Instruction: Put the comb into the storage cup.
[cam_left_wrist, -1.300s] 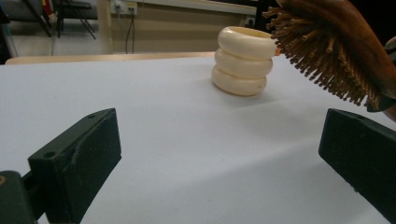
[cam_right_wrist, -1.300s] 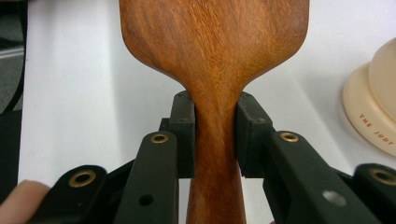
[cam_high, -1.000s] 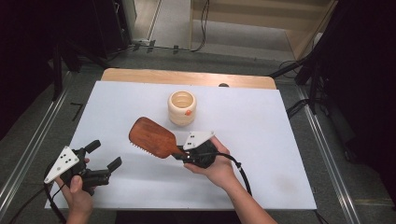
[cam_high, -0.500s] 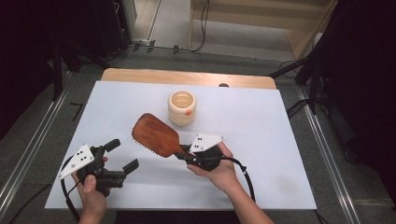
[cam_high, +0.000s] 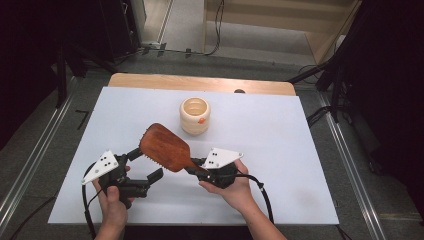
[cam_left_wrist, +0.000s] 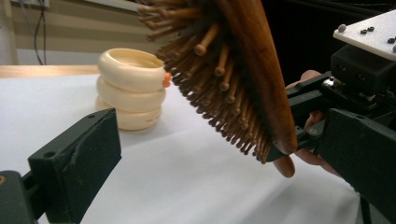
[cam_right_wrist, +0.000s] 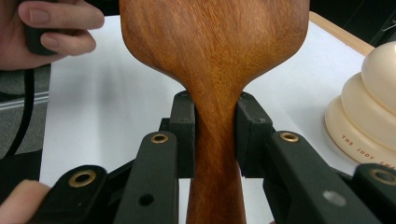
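A wooden paddle hairbrush is held above the white mat, bristles facing down and left. My right gripper is shut on its handle; in the right gripper view both pads clamp the narrow neck of the hairbrush at my right gripper. My left gripper stands open just left of the brush head. In the left gripper view, the bristled head of the hairbrush hangs between the spread jaws of my left gripper, touching neither.
A cream ribbed cup stands upright on the white mat behind the brush; the cup appears in both gripper views. A wooden table edge lies beyond it. Metal rails run along both sides.
My left gripper has moved right and slightly up, from the mat's left side to beside the brush head. The right gripper has kept its hold on the handle, nearly still.
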